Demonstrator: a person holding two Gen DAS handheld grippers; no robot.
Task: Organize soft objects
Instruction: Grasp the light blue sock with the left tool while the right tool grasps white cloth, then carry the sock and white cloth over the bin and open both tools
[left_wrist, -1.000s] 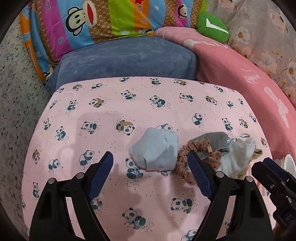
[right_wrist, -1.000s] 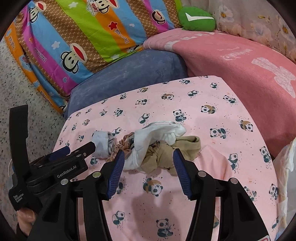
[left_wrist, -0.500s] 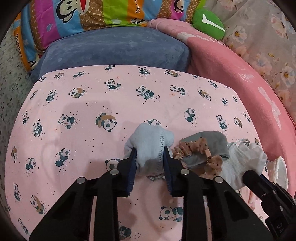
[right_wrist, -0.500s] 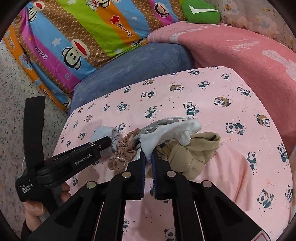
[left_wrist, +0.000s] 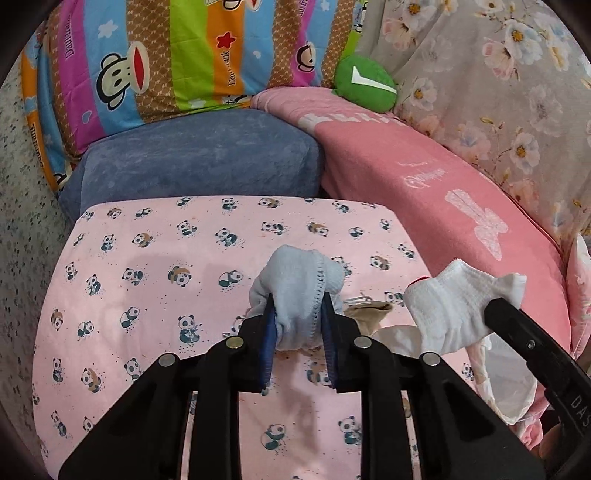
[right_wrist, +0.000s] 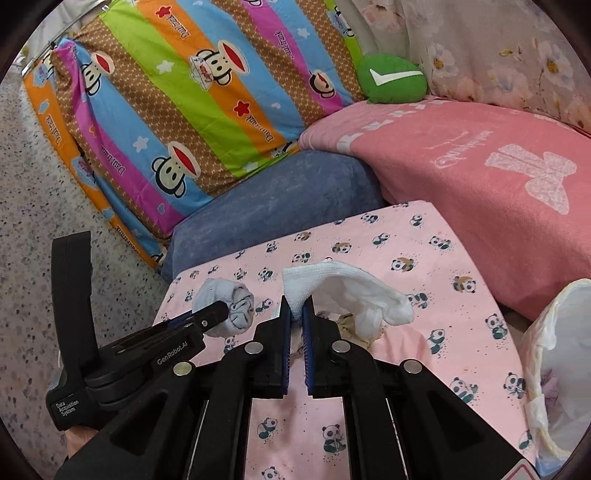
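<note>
Panda-print sheet (left_wrist: 155, 258) below; left gripper (left_wrist: 297, 317) clamps one blue sock (left_wrist: 299, 280); right gripper (right_wrist: 296, 314) pinches one white sock (right_wrist: 354, 288).

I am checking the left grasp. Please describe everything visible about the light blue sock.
The light blue sock is soft knit fabric, bunched into a rumpled ball, with a stitched seam line down its front. The left gripper is shut on it, blue-padded fingers pressing both sides. It appears lifted off the pink panda-print sheet, apart from the white sock.
</note>
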